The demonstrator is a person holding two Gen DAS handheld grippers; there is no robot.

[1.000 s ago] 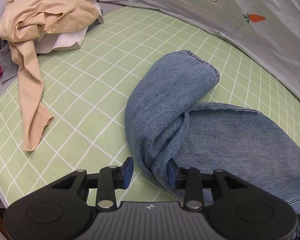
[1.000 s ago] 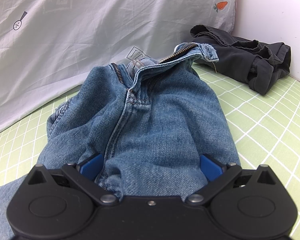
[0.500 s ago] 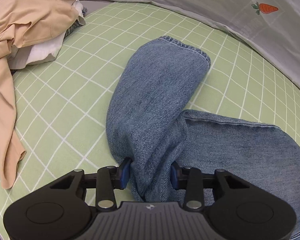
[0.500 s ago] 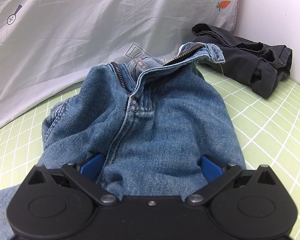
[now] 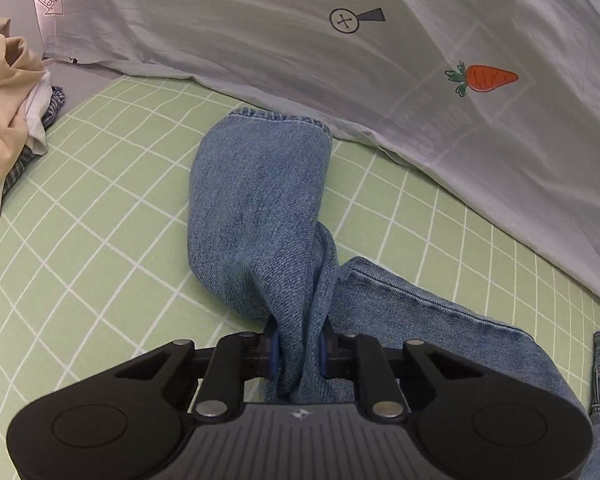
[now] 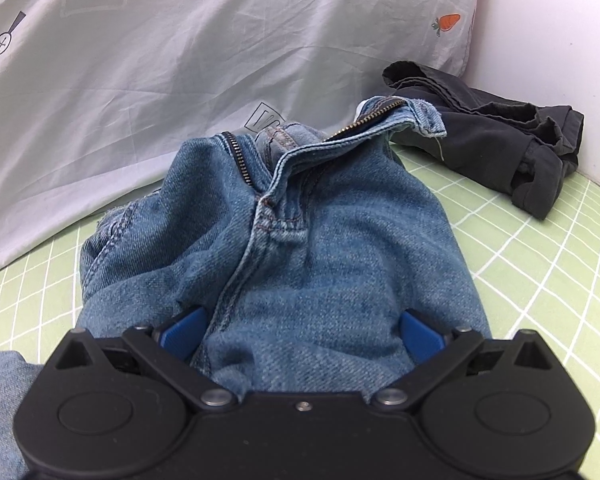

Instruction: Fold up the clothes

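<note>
Left gripper (image 5: 298,354) pitched steeply down at lower centre; jaws have just been closing and now pinch a bunched leg of the jeans (image 5: 260,208), which lie on the green checked bed (image 5: 100,240). Right gripper (image 6: 302,334) tilted less steeply; jaws spread wide, denim of the seat between them, grip unclear.

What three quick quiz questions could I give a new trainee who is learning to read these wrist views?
1. True or false: the left gripper is pinching a bunched jeans leg.
2. What lies right of the jeans' open fly? A) black garment B) red towel C) striped sock
3. Fill in: the grey sheet carries a printed orange ____.

Key: 1 true; 2 A, the black garment; 3 carrot.
</note>
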